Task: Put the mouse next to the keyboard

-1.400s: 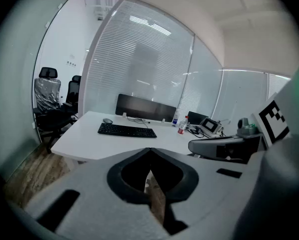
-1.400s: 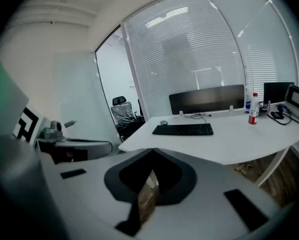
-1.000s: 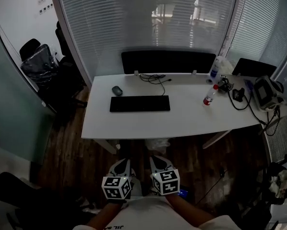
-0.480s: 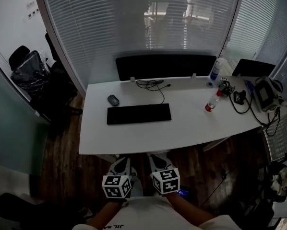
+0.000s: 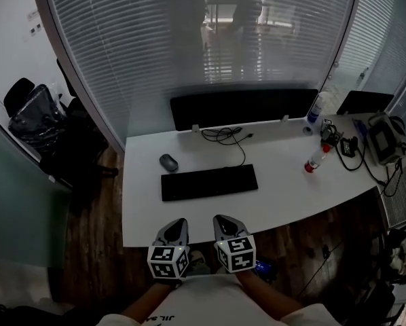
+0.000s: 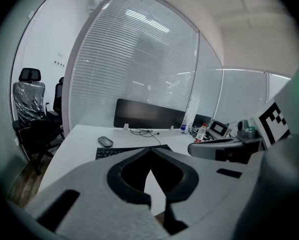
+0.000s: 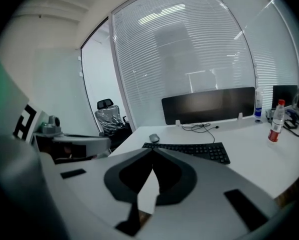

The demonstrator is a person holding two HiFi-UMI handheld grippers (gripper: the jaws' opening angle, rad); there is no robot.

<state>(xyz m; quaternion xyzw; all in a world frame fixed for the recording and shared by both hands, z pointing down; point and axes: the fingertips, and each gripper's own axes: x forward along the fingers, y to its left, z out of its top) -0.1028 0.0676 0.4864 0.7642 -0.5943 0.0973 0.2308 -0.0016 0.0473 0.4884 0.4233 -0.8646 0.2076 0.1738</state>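
A grey mouse (image 5: 168, 161) lies on the white table (image 5: 291, 195), just beyond the left end of the black keyboard (image 5: 209, 182). Both grippers hang side by side at the table's near edge, short of the keyboard. The left gripper (image 5: 176, 223) is shut with nothing in it, and so is the right gripper (image 5: 224, 221). In the left gripper view the mouse (image 6: 105, 141) and keyboard (image 6: 124, 151) show above the closed jaws of that gripper (image 6: 150, 151). The right gripper view has the mouse (image 7: 154, 138) and keyboard (image 7: 189, 149) beyond its own gripper (image 7: 152, 153).
A dark monitor (image 5: 244, 106) stands at the table's back edge with a cable (image 5: 225, 134) coiled in front of it. A red-capped bottle (image 5: 316, 159), a spray bottle (image 5: 316, 107) and devices (image 5: 383, 141) crowd the right end. An office chair (image 5: 33, 114) stands at left.
The view has come closer to the table, whose near edge now lies right at the gripper tips. Both grippers stay shut and empty in front of the body.
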